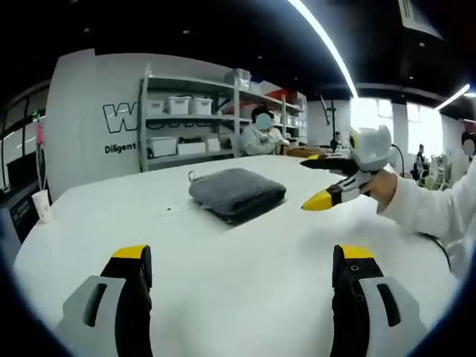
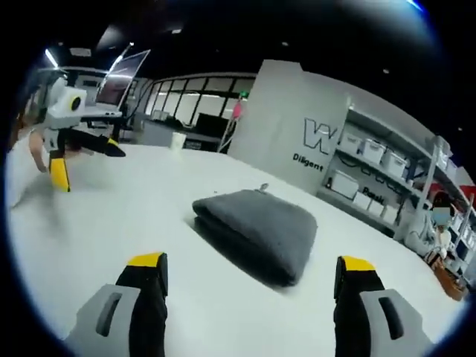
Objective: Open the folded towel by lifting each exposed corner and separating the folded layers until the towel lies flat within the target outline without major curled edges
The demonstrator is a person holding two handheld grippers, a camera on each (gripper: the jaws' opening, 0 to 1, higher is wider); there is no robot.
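A white counter [image 1: 245, 275] carries the folded grey towel [image 1: 236, 193] toward its far edge. The towel lies ahead of both grippers, untouched. The left gripper [image 1: 243, 260] and right gripper [image 2: 249, 269] hover with jaws spread wide, holding nothing.

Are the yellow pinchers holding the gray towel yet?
No, nothing is held. Both the left gripper and the right gripper are open and empty, and the folded gray towel lies untouched on the white table.
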